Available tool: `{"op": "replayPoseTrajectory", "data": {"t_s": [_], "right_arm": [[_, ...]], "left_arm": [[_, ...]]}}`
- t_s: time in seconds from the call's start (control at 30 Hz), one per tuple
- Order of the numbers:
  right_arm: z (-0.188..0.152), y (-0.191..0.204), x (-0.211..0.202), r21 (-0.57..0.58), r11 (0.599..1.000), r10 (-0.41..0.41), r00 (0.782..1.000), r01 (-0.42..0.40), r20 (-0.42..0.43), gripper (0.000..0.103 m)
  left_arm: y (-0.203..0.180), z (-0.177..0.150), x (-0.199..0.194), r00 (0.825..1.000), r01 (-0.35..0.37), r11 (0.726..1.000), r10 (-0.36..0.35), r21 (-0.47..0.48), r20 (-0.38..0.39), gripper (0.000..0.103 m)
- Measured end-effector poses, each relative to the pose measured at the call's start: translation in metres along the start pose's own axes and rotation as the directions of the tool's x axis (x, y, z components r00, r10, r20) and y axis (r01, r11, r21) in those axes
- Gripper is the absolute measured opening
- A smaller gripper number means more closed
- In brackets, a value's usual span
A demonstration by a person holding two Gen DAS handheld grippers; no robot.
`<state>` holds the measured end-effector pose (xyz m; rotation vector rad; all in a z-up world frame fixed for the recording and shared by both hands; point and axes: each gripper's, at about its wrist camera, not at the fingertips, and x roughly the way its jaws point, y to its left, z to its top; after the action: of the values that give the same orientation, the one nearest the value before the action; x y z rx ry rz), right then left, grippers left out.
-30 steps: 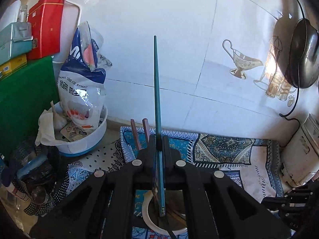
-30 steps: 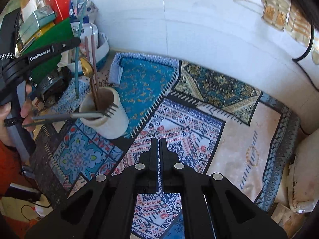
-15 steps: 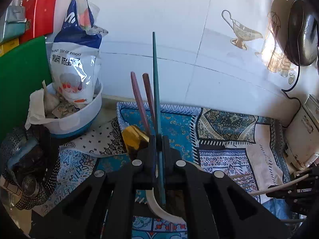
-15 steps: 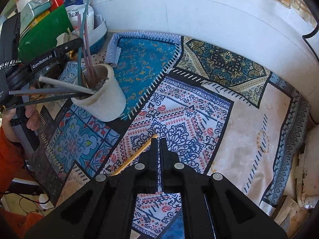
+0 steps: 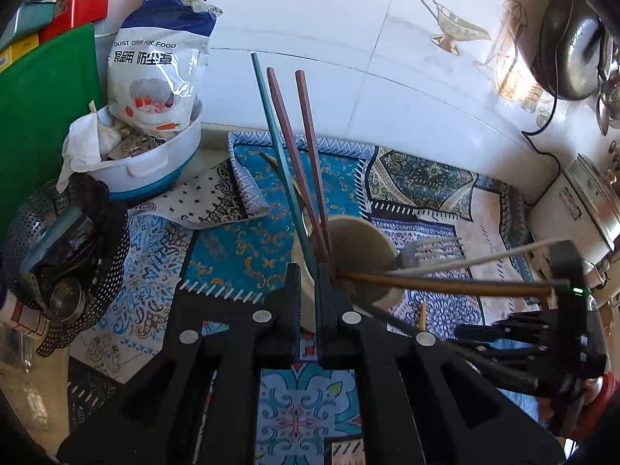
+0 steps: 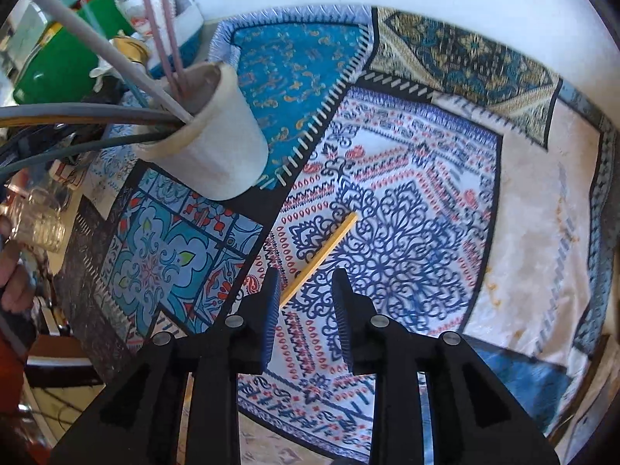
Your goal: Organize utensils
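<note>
A: Start close. What is the right claw (image 6: pixel 304 298) doing?

B: It points steeply down at the patterned cloth (image 6: pixel 407 209) on the tabletop, and its jaws are opening. Nothing is between them yet. The yellow chopstick (image 6: pixel 319 257) lies flat just ahead, its near end beside the left finger.

A: And the left claw (image 5: pixel 308 290)?

B: Clamped together on the teal chopstick (image 5: pixel 277 155), whose lower part already sits inside the beige cup (image 5: pixel 360 240). Two maroon chopsticks (image 5: pixel 298 162) stand in the cup beside it, and a fork (image 5: pixel 434 250) and other handles lean out over the rim toward the right.

A: What could go wrong?

B: The yellow chopstick is thin, flat and lying at a slant to the jaws. I judge that closing off-centre could roll it away or snag the cloth. On the other side, the cup looks crowded and lopsided. Releasing the teal one at a tilt, or nudging the rim, might tip the cup.

A: Farther back?

B: A white bowl (image 5: pixel 155 166) and a food bag (image 5: pixel 159 58) against the wall, well apart from the work.
</note>
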<state>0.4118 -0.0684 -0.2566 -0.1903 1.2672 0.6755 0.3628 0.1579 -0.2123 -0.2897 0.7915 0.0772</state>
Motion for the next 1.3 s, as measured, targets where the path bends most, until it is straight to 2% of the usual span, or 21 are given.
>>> {"op": "replayPoseTrajectory", "data": {"t_s": [0.23,0.37,0.47,0.5,0.67,0.8,1.03,1.1,1.2,1.27,1.3], "right_arm": [[0.004,0.006,0.031,0.118,0.993,-0.023,0.999,0.028,-0.047,0.025],[0.001,0.017,0.036,0.118,0.989,-0.087,0.996,0.091,-0.031,0.024],[0.002,0.018,0.038,0.153,0.982,-0.106,0.994,0.106,-0.008,0.017],[0.003,0.016,0.038,0.169,0.979,-0.112,0.994,0.111,-0.002,0.010],[0.008,0.006,0.035,0.180,0.981,-0.074,0.997,0.072,0.005,0.007],[0.005,-0.003,0.022,0.195,0.979,-0.064,0.998,0.059,0.016,0.000],[-0.009,-0.020,-0.031,0.216,0.975,-0.076,0.990,0.048,0.120,0.000],[-0.014,-0.023,-0.043,0.214,0.975,-0.087,0.988,0.058,0.130,0.001],[-0.015,-0.026,-0.041,0.240,0.971,-0.050,0.991,0.020,0.120,0.001],[-0.021,-0.027,-0.047,0.229,0.972,-0.088,0.988,0.058,0.124,0.002],[-0.022,-0.025,-0.048,0.218,0.973,-0.110,0.986,0.080,0.128,0.006]], "left_arm": [[0.012,-0.018,-0.022,1.000,-0.030,0.999,0.030,-0.030,-0.002,0.006],[0.018,-0.029,-0.030,0.998,-0.055,0.998,0.054,-0.032,-0.015,0.007],[0.022,-0.036,-0.035,0.998,-0.065,0.997,0.064,-0.029,-0.022,0.007],[0.024,-0.039,-0.036,0.998,-0.067,0.997,0.067,-0.030,-0.023,0.007],[0.029,-0.048,-0.041,0.997,-0.063,0.997,0.061,-0.044,-0.036,0.007],[0.026,-0.050,-0.043,0.998,-0.052,0.998,0.051,-0.026,-0.043,0.007],[0.015,-0.048,-0.051,0.999,-0.032,0.999,0.033,0.015,-0.036,0.013],[0.012,-0.046,-0.053,0.999,-0.015,1.000,0.015,0.016,-0.037,0.018],[0.003,-0.047,-0.050,0.998,0.032,0.999,-0.031,0.013,-0.060,0.024],[-0.010,-0.051,-0.046,0.994,0.068,0.997,-0.064,0.034,-0.089,0.025],[-0.019,-0.055,-0.042,0.991,0.082,0.995,-0.075,0.055,-0.107,0.027]]}}
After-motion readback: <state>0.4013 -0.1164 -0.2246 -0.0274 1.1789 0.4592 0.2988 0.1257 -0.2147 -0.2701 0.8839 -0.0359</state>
